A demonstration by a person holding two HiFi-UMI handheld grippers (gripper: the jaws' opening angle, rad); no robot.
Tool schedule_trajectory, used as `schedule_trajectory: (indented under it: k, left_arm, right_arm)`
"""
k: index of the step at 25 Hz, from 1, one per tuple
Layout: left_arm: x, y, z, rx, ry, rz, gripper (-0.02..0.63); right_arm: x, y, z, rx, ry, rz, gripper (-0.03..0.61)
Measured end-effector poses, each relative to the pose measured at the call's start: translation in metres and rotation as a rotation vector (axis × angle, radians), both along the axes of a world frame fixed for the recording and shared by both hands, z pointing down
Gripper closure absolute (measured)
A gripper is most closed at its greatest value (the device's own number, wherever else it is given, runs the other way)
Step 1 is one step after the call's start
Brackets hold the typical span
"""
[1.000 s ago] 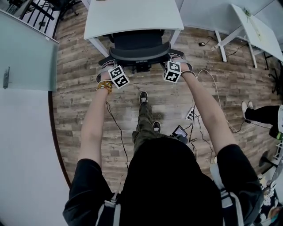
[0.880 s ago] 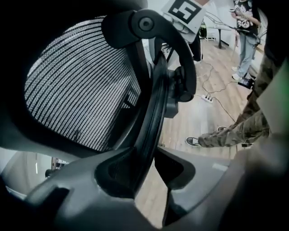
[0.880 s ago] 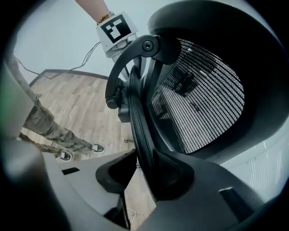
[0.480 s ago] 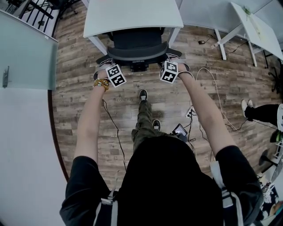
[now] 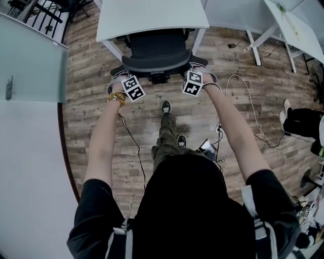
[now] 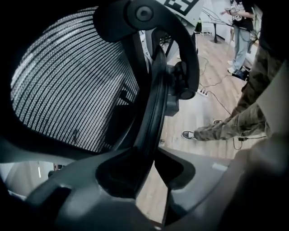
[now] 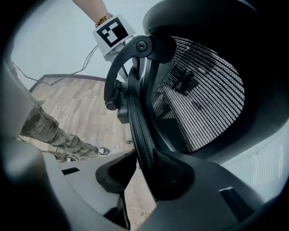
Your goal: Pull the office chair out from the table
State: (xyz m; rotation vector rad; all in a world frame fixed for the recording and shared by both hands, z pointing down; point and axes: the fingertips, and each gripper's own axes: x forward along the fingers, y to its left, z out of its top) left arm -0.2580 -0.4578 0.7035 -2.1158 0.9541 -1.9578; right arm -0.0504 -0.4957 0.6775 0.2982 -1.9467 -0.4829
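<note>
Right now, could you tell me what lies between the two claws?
The office chair fills the gap with its backrest, as the head view shows; the left claw and right claw each clamp its rim.

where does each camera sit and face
head view: on the person's head, steeply down at the office chair by the table; arms, legs show.
left gripper view: on the left gripper, along fingers clamping the chair's back edge; leg shows.
right gripper view: on the right gripper, likewise; leg, left wrist show.
both gripper views share the mesh back.
</note>
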Motion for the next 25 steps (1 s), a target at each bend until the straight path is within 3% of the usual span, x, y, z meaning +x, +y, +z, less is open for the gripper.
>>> schedule_trajectory:
  k: [12,17,25]
  left_arm:
    - [0.001,0.033,0.003,0.016,-0.014,-0.008,0.471]
    - [0.002,0.039,0.005,0.039,-0.073,0.000,0.475]
    - [0.002,0.052,0.009,0.045,-0.101,-0.033,0.471]
  right_arm:
    - [0.003,0.032,0.007,0.013,0.008,0.013,0.465]
    - [0.003,0.045,0.002,0.014,-0.008,0.014,0.465]
    - [0.005,0.060,0.007,0.036,-0.016,0.020,0.465]
